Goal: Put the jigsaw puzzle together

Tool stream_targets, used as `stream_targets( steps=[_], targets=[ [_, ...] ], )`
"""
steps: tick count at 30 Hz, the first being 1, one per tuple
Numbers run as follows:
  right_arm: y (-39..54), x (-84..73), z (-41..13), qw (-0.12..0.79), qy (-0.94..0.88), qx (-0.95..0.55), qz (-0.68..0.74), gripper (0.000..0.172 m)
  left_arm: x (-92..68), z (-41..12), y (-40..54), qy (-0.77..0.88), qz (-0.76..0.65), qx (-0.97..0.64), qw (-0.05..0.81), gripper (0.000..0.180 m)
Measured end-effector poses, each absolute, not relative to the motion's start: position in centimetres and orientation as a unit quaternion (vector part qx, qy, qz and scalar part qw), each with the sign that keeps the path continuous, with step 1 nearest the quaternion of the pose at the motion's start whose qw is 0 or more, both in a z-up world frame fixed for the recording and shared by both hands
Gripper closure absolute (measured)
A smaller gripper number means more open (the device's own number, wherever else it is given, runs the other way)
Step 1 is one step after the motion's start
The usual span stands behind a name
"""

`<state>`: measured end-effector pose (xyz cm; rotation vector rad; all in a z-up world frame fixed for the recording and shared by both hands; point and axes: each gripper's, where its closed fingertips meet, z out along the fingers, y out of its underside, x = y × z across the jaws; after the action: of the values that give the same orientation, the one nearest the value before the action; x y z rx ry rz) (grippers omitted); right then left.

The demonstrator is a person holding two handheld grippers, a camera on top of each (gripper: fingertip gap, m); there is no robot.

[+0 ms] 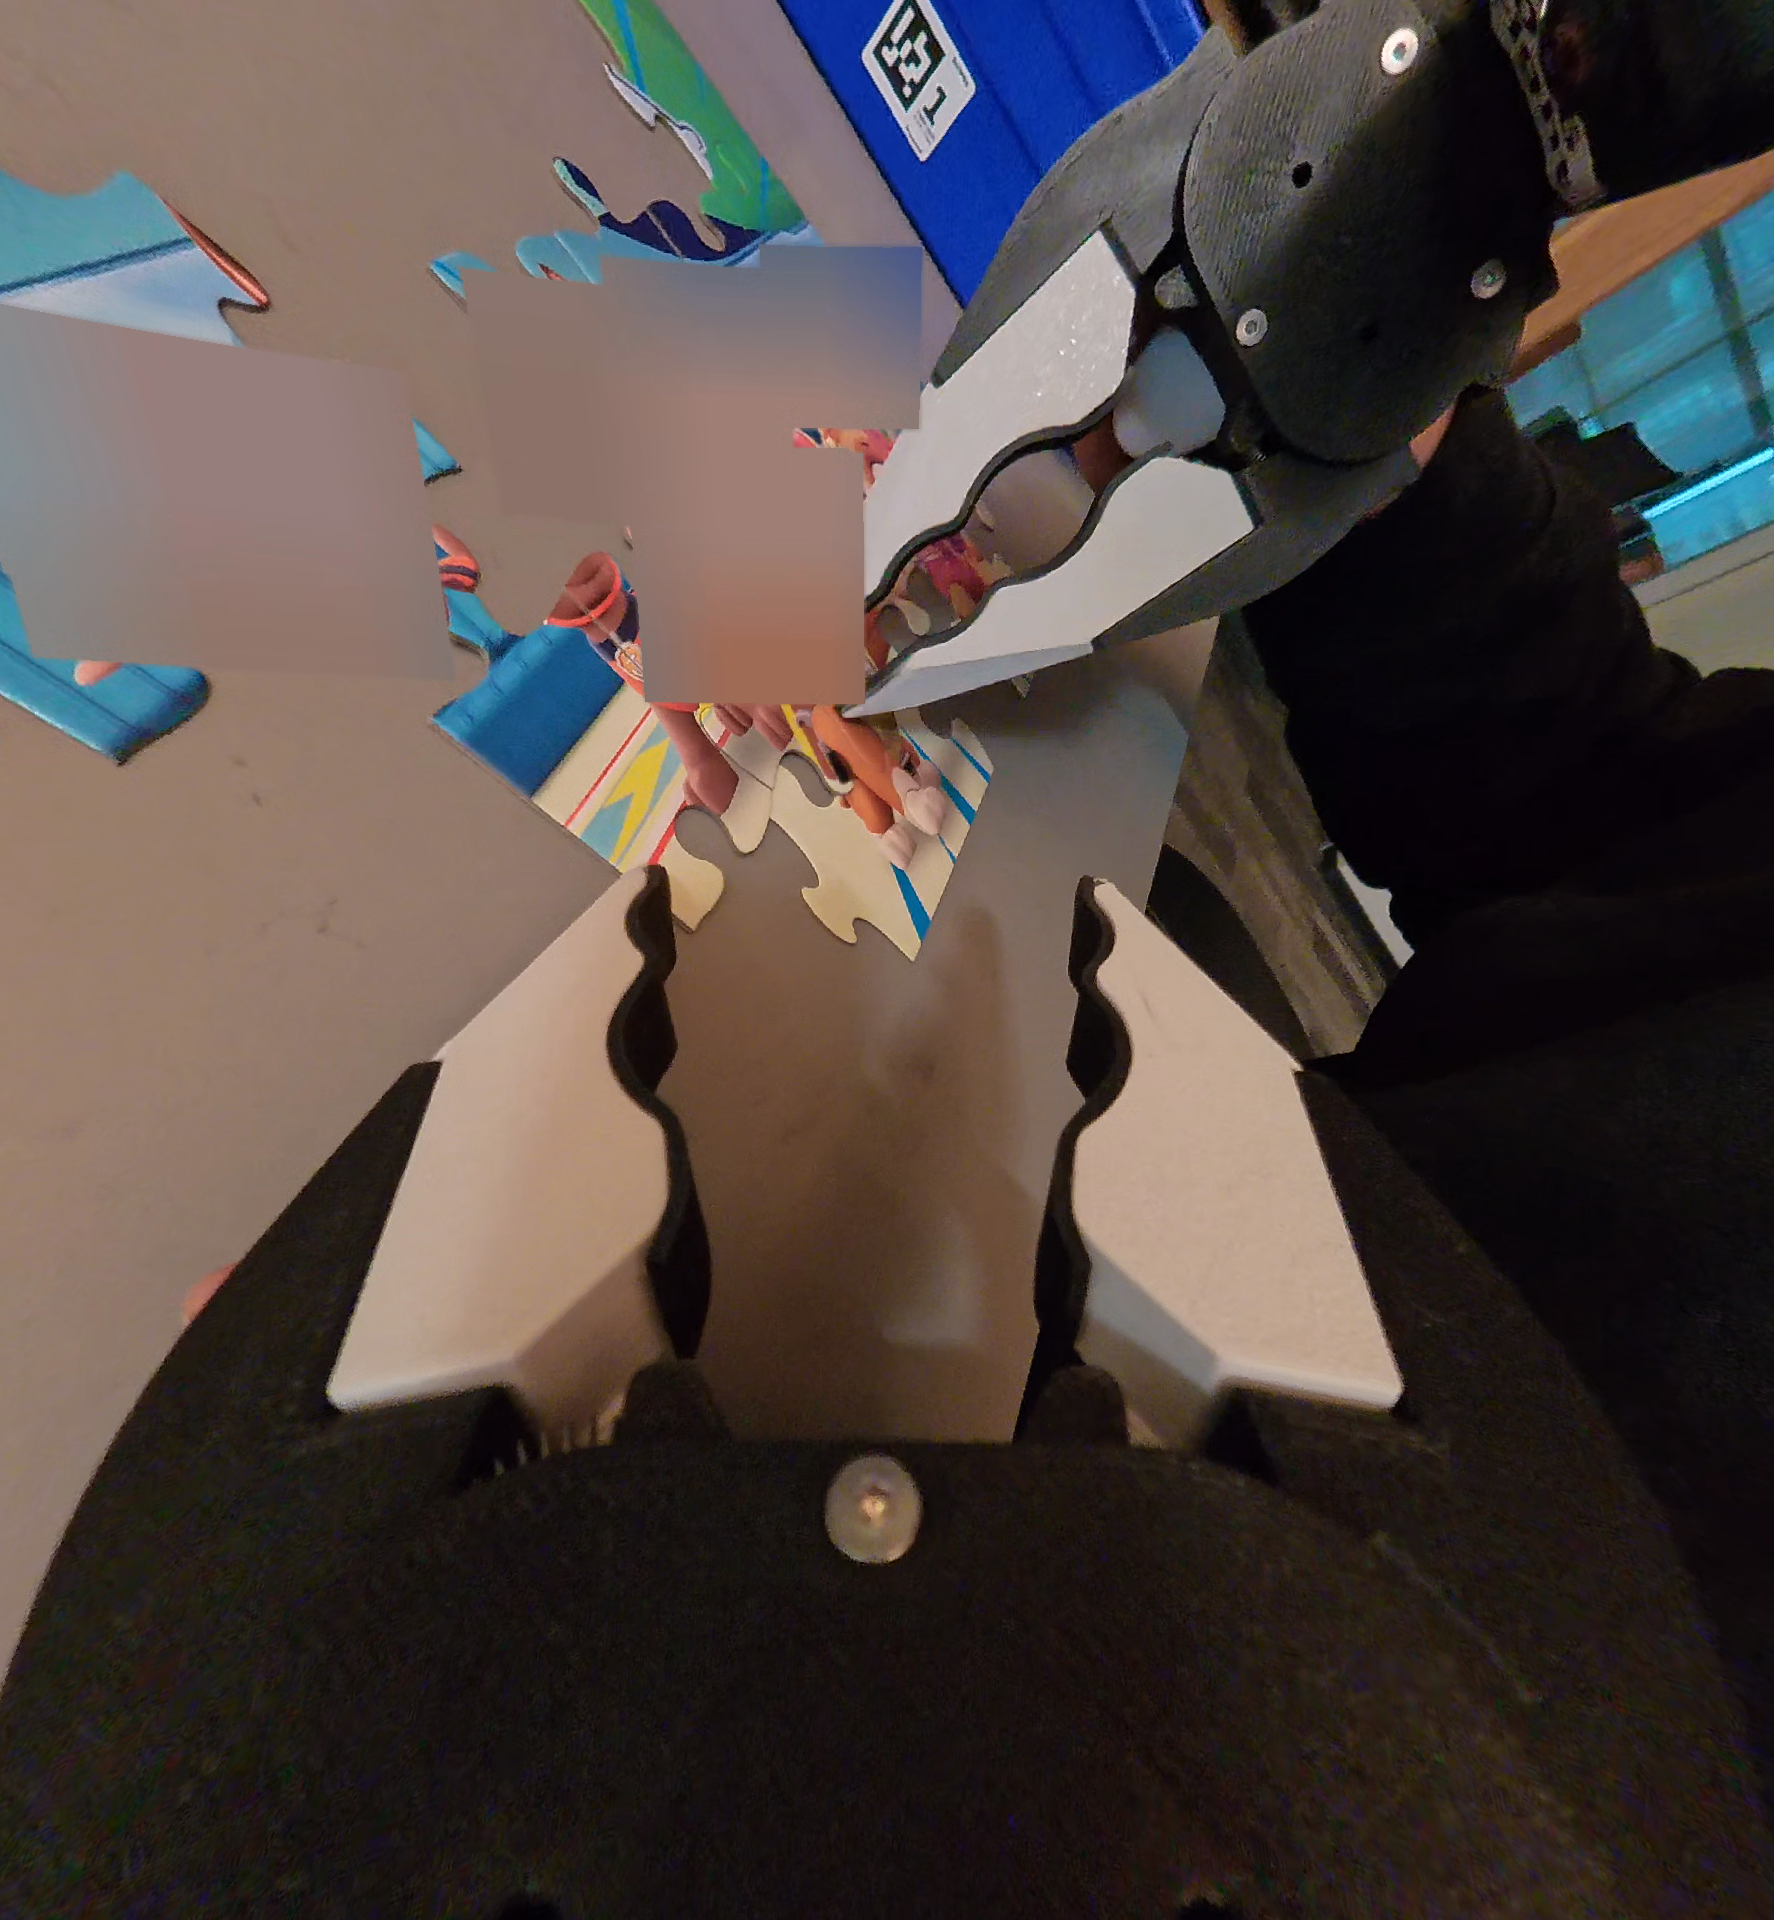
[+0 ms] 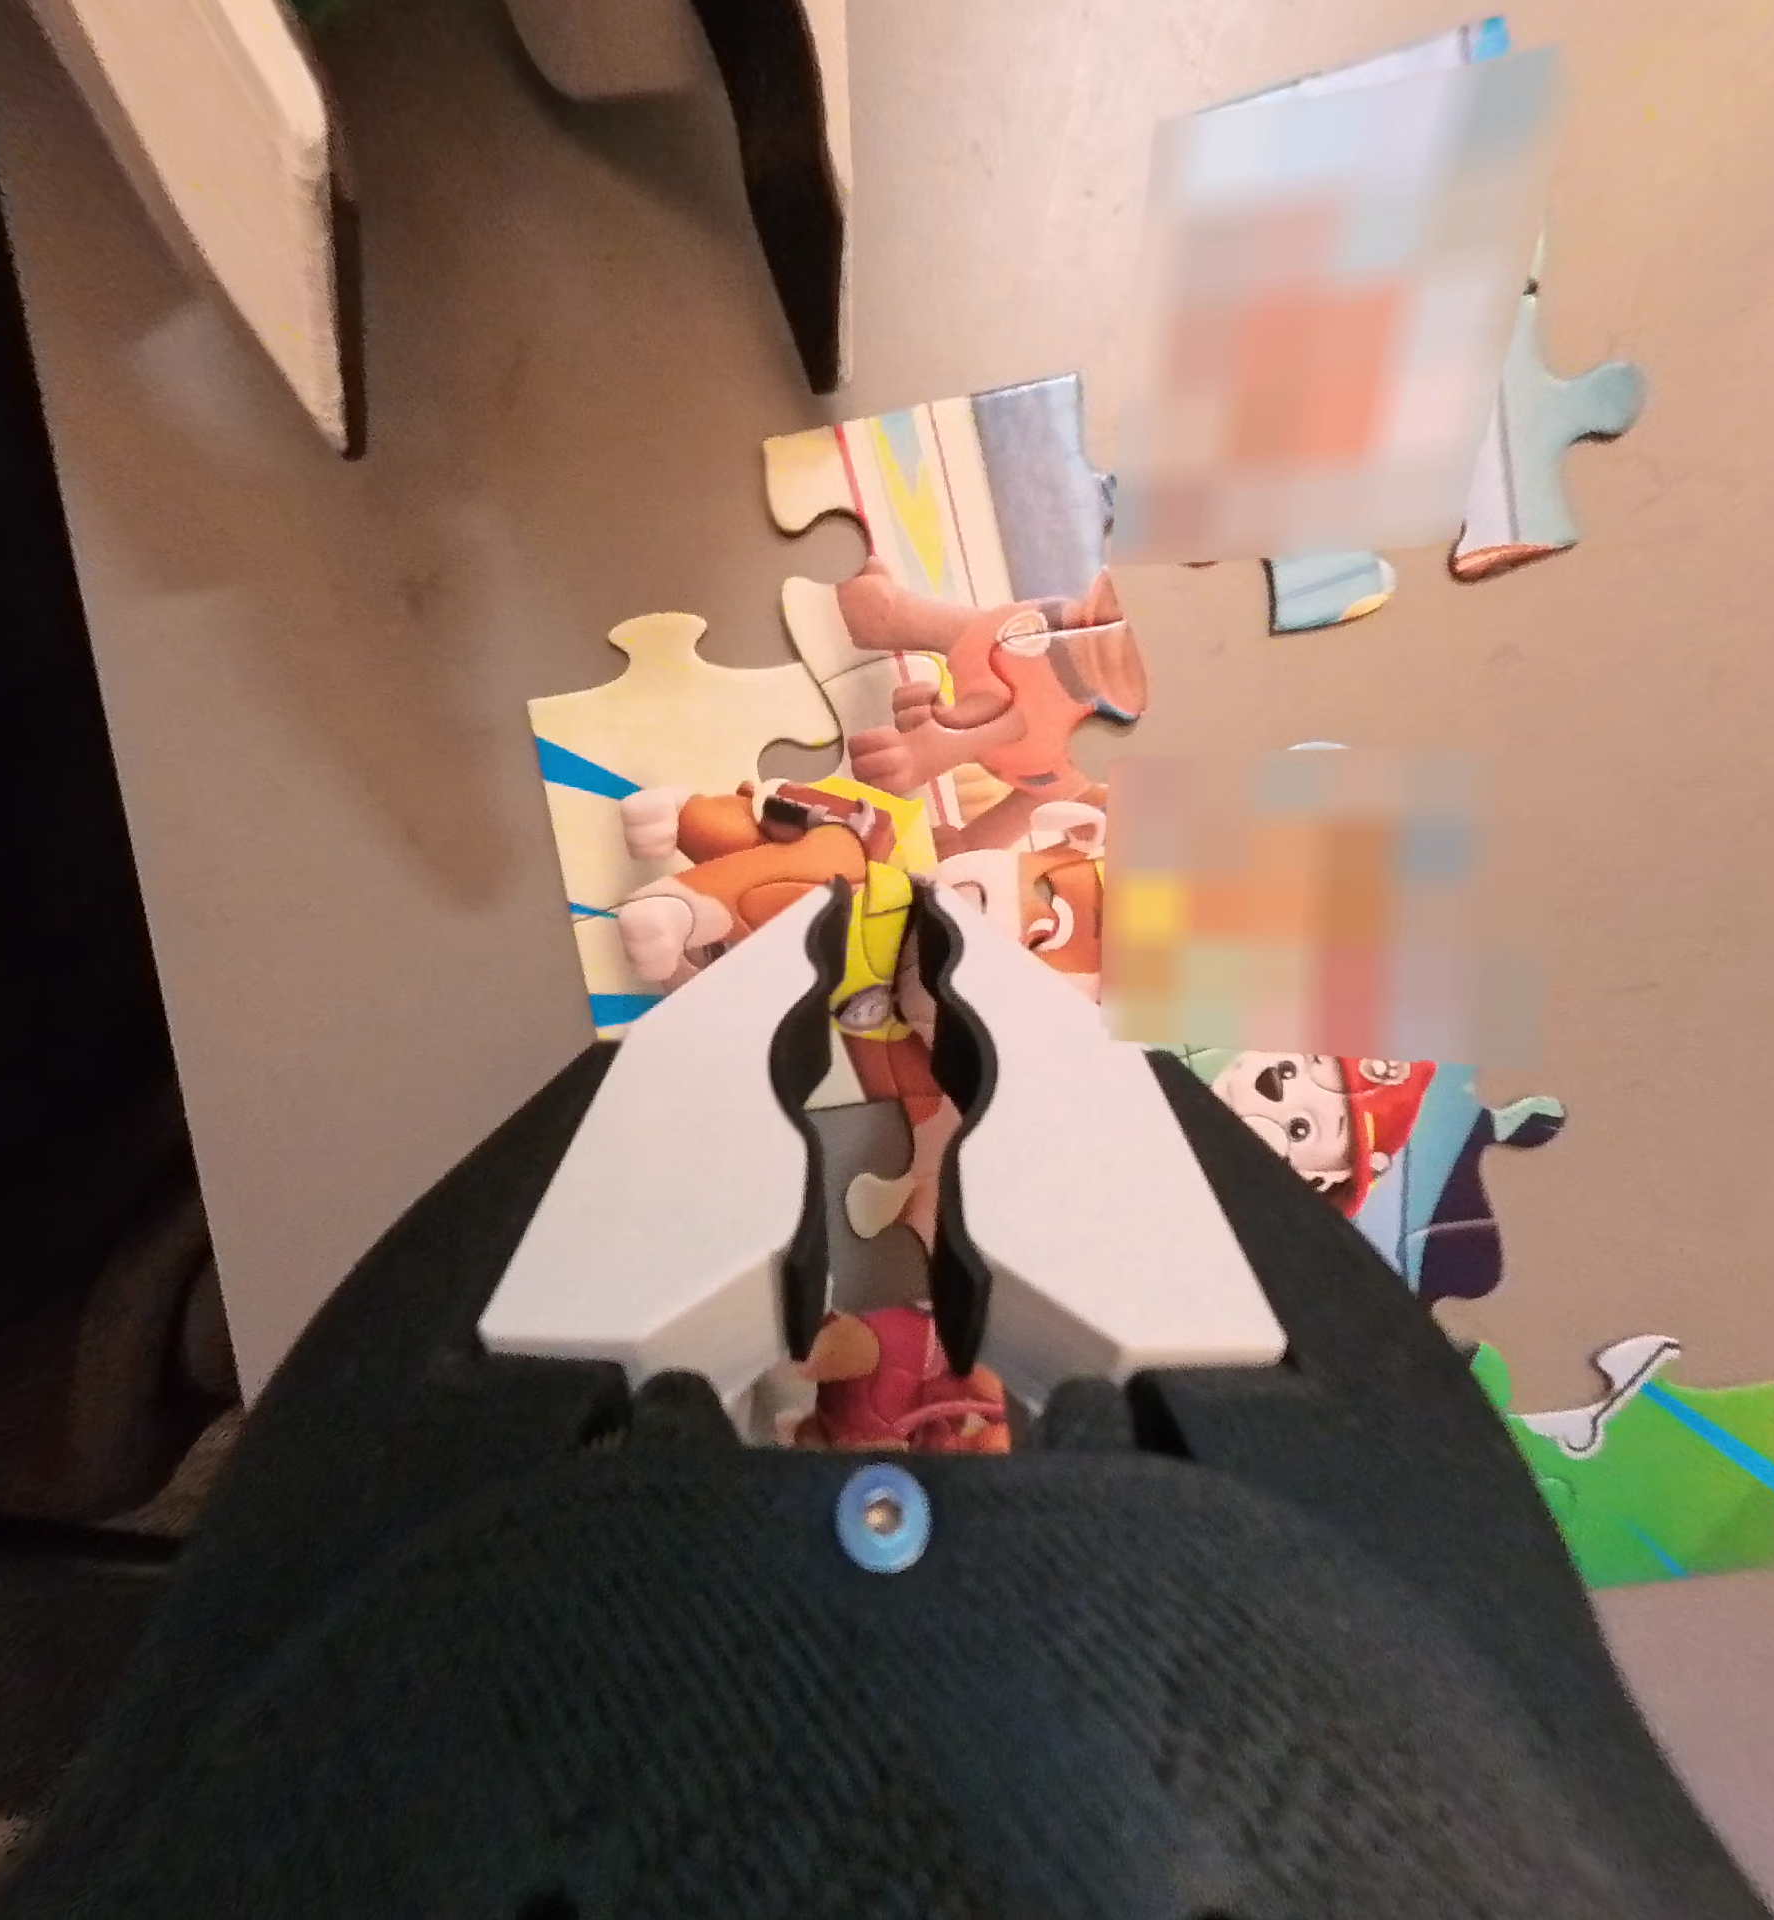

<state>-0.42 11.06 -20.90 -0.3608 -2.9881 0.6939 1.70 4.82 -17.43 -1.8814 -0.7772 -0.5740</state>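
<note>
In the left wrist view, the left gripper (image 1: pixel 872 914) hung wide open over the bare grey table (image 1: pixel 239 987), gripping nothing, just short of the joined cartoon puzzle pieces (image 1: pixel 862 821). The right gripper (image 1: pixel 862 665) touched those pieces with its tips.

In the right wrist view, its fingers stood nearly closed, a narrow gap between them, over the yellow-vested dog piece (image 2: pixel 758 862). Loose pieces, one green (image 2: pixel 1672 1465), lay beside them.

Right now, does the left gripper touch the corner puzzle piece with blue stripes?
Apart. In the left wrist view, bare table shows between the open left gripper and the corner puzzle piece lying ahead of it.
</note>
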Motion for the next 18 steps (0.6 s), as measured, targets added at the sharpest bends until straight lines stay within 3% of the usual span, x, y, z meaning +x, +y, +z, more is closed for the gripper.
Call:
stream_targets(
  steps=[18],
  targets=[
    [10.47, -0.34, -20.86, 0.049, -0.962, -0.138, 0.231, 0.163, 2.39, -17.57, 4.17, -0.316, -0.217, -0.790, 0.478, 0.105]
  ],
)
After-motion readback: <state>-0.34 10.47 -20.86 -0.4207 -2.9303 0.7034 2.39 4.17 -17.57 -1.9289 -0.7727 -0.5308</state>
